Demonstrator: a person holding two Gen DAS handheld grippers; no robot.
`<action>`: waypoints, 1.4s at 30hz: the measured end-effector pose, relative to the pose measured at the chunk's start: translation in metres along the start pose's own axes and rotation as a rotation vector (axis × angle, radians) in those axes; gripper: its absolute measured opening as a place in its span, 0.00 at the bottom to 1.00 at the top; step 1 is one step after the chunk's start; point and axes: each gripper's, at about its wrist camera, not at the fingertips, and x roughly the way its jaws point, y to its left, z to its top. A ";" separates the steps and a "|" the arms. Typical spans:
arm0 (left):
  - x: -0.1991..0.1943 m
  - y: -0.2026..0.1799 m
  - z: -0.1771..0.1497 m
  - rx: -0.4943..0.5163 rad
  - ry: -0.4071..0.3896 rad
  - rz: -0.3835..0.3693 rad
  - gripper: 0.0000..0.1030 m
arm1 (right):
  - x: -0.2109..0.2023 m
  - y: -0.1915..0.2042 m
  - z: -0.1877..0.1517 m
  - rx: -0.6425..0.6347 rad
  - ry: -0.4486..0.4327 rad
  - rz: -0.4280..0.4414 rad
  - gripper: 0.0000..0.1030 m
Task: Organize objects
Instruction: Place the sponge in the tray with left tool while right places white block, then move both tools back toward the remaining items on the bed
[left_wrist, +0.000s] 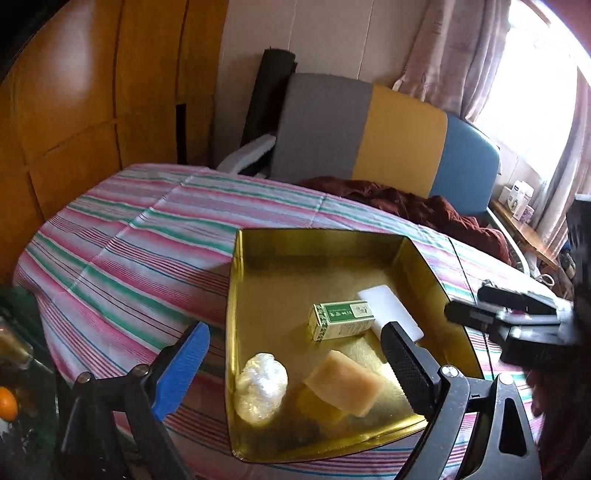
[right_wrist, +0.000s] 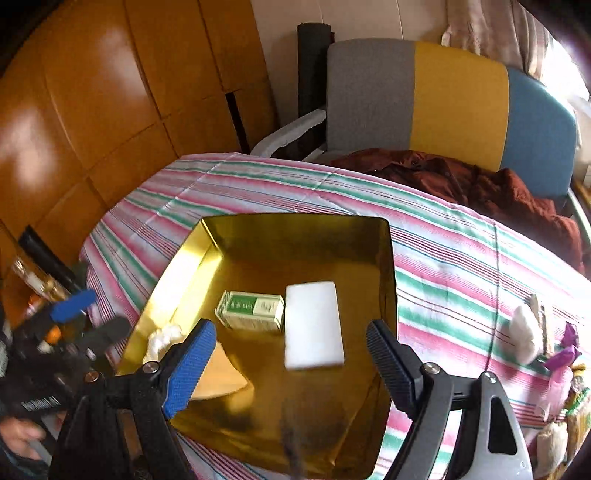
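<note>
Left gripper (left_wrist: 295, 363) and right gripper (right_wrist: 291, 354) both gape, grasping nothing, above the gold tray (right_wrist: 386, 258). Inside the tray lie a white block (right_wrist: 314, 325), a green carton (right_wrist: 255, 310), a tan soap bar (left_wrist: 345, 382) and a plastic-wrapped lump (left_wrist: 260, 386). Right of the tray, wrapped sweets (right_wrist: 563, 354) rest on the striped tablecloth (right_wrist: 443, 266).

A lived-in room of a home. A table under a striped cloth (left_wrist: 122, 229) stands beside wooden cupboard doors (left_wrist: 74, 103). Behind it are a grey, yellow and blue chair (right_wrist: 454, 99) draped with brown clothing (right_wrist: 480, 184), and a curtained window (left_wrist: 532, 74).
</note>
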 end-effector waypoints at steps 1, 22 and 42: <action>-0.003 0.000 0.000 0.002 -0.008 0.004 0.93 | -0.002 0.002 -0.004 -0.004 -0.006 -0.009 0.83; -0.024 -0.024 -0.024 0.084 -0.075 0.069 0.94 | -0.026 0.006 -0.054 -0.001 -0.088 -0.157 0.83; -0.006 -0.079 -0.038 0.260 0.000 0.019 0.94 | -0.041 -0.046 -0.072 0.088 -0.084 -0.243 0.83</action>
